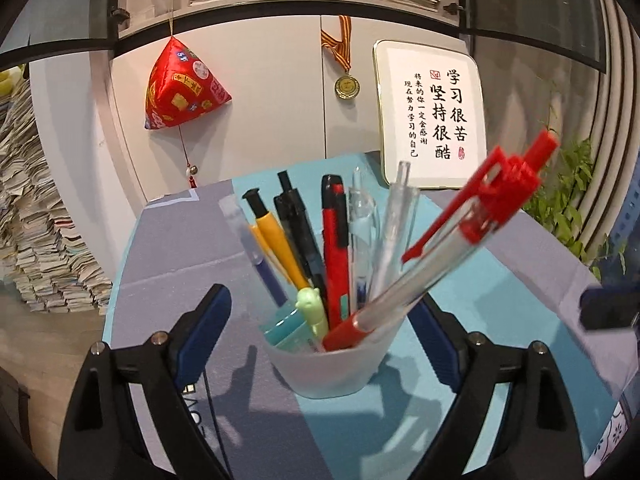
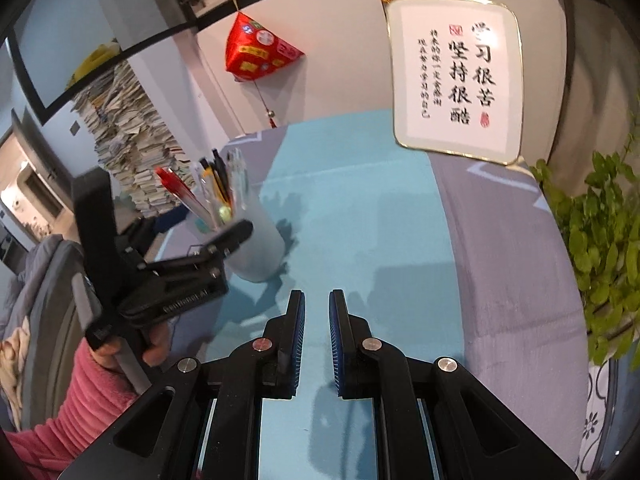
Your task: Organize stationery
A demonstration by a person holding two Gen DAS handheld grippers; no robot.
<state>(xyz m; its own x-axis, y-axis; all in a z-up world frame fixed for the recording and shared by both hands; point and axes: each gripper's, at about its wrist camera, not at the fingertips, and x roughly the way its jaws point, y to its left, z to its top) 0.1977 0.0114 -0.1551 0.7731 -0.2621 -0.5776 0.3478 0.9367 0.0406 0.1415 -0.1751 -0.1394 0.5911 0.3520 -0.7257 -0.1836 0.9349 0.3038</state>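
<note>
Several pens crowd the frosted cup (image 1: pixel 340 364) on the desk (image 2: pixel 360 208). One red pen (image 1: pixel 452 256) leans toward two o'clock, light, stiff, slick-barrelled; best pinched mid-barrel. Left gripper (image 1: pixel 320 320) jaws stand open astride the cup, touching nothing. Right gripper (image 2: pixel 317 320) jaws are nearly closed, empty.

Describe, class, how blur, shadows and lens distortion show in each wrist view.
Left wrist view: the red-clipped pen in the cup is motion-smeared, the shelf edge bows, and shadows fall on the cloth near the cup. Right wrist view: the framed calligraphy is softly blurred, its edges bend, and the right gripper throws a shadow on the cloth.
</note>
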